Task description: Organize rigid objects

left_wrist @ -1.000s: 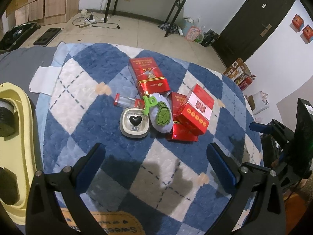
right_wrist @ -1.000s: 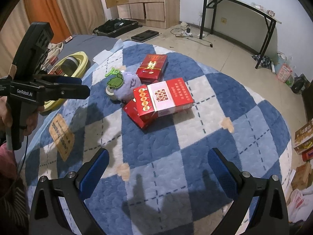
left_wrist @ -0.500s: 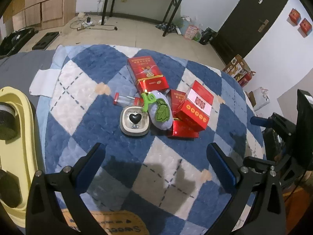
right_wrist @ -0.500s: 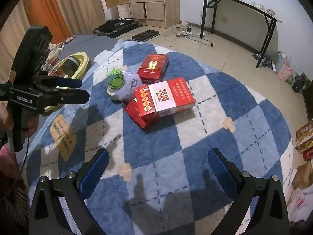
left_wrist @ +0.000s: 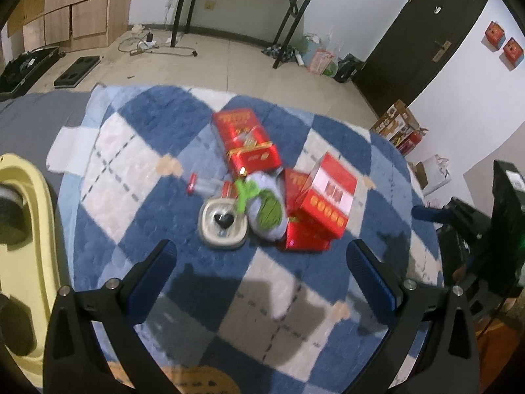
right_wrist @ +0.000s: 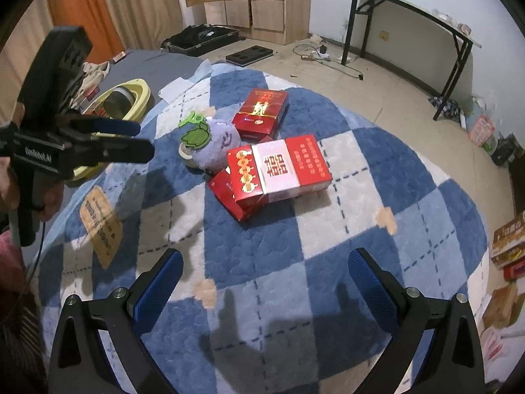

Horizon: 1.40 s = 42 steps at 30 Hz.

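On the checked rug (right_wrist: 295, 262), boxes (right_wrist: 279, 167) and a plush toy (right_wrist: 213, 141) lie heaped beside the yellow tray (right_wrist: 137, 88), unsorted; both grippers, left (left_wrist: 262, 272) and right (right_wrist: 262, 279), hover spread wide and empty.

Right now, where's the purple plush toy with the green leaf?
In the right wrist view the purple plush toy lies mid-rug on the blue checked rug, touching the red and white box, just left of the dark red box.

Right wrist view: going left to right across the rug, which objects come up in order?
Yellow tub → purple plush toy → red-and-white box, which lies on another red box.
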Motion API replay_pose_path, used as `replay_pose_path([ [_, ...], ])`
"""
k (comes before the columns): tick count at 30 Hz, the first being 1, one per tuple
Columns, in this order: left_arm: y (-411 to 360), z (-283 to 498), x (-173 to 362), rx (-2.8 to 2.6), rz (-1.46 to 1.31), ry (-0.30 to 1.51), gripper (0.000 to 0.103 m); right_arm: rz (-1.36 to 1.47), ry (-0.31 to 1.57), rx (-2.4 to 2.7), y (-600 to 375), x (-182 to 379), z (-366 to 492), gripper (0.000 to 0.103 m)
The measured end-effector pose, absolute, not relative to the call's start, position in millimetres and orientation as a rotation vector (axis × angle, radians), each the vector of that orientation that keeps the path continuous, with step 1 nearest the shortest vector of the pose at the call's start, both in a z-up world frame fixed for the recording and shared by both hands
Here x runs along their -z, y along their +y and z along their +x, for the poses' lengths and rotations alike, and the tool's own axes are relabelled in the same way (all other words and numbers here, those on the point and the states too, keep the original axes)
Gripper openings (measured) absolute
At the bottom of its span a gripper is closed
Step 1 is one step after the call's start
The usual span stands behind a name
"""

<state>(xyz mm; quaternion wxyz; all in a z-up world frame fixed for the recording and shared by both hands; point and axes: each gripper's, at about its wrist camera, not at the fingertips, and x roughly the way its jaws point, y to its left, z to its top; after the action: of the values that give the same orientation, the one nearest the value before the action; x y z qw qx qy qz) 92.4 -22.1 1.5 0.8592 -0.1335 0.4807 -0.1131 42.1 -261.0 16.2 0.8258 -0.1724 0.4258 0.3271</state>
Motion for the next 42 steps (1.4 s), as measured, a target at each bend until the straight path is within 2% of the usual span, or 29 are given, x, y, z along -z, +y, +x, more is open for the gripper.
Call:
replay_pose_path([
  [6, -27.7, 129.2, -4.0, 0.24, -0.282, 1.069, 0.102, -0.359, 0.906, -0.698, -249.7, -10.0, 53.7, 0.103],
  [12, -13.5, 164.3, 1.9, 0.223, -0.477, 1.185, 0.102, -0.354, 0.902, -0.716, -236.6, 0.0, 74.6, 0.103],
  [16, -21.3, 175.0, 12.3, 0.234, -0.49, 1.23, 0.101, -0.323, 0.877, -0.732, -228.8, 6.4, 86.1, 0.103],
  [21, -37.5, 180.3, 23.6, 0.243, -0.454, 1.288, 0.095, -0.355, 0.847, -0.747, -216.5, 17.1, 93.8, 0.103],
  [30, -30.4, 179.6, 30.6, 0.214, -0.5, 1.275, 0.093, -0.361, 0.842, -0.782, -210.7, 39.3, 112.9, 0.103],
  [34, -28.4, 175.7, 28.6, 0.226, -0.507, 1.267, 0.084, -0.375, 0.839, -0.772, -213.3, 49.4, 117.9, 0.102],
  [38, -36.2, 173.6, 28.4, 0.247, -0.504, 1.279, 0.073, -0.325, 0.844, -0.751, -226.1, 54.8, 126.6, 0.082],
  [42, -47.8, 169.6, 36.5, 0.245, -0.436, 1.317, 0.06, -0.254, 0.862, -0.764, -243.3, 53.9, 133.8, 0.071],
])
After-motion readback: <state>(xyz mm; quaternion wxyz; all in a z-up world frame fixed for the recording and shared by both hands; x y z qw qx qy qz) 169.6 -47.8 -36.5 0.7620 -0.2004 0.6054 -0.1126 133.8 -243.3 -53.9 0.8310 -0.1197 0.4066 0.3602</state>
